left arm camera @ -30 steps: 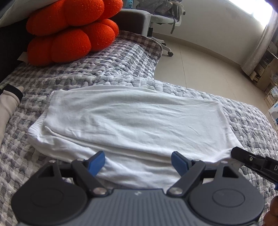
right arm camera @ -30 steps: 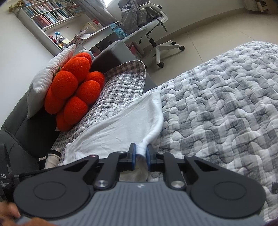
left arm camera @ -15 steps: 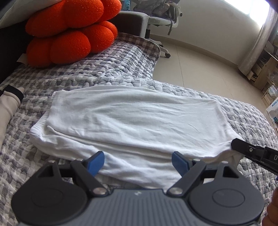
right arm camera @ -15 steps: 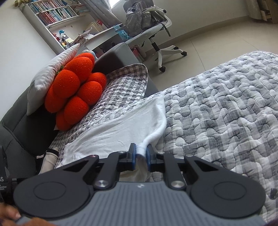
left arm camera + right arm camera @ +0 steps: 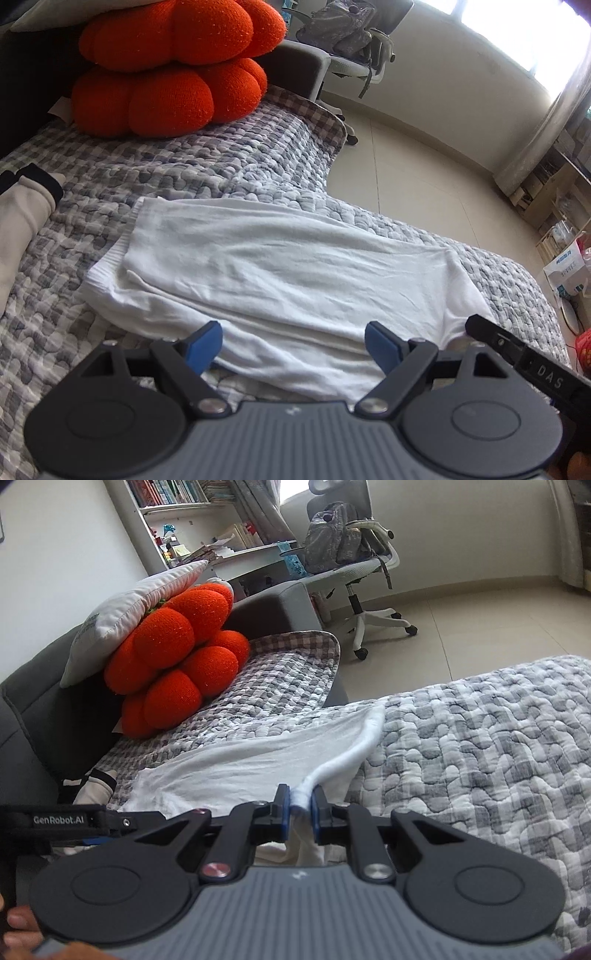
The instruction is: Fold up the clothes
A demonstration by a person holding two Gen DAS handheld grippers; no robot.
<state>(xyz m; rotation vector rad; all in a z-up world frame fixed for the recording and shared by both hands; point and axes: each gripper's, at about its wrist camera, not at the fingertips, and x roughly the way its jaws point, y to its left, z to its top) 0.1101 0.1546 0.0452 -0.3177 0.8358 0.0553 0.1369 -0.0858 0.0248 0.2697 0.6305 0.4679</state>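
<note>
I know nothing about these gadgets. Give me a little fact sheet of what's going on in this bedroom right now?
Job: folding clothes
Garment: white garment, partly folded, flat on the grey quilt
Right gripper: shut, pinching the garment's edge
Left gripper: open, above the garment's near edge, holding nothing
Nearby: orange cushion at the back, beige sleeve at the side
Background: office chair, bookshelf

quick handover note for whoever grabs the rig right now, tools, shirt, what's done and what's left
Left tool: open, hovering over the near edge of the white garment, holding nothing.
Right tool: shut on a bunched corner of the garment, edge pulled taut.
Garment: lies on the grey quilt, already folded into layers.
Left: grip the near edge with the left tool, finish the fold, release.
</note>
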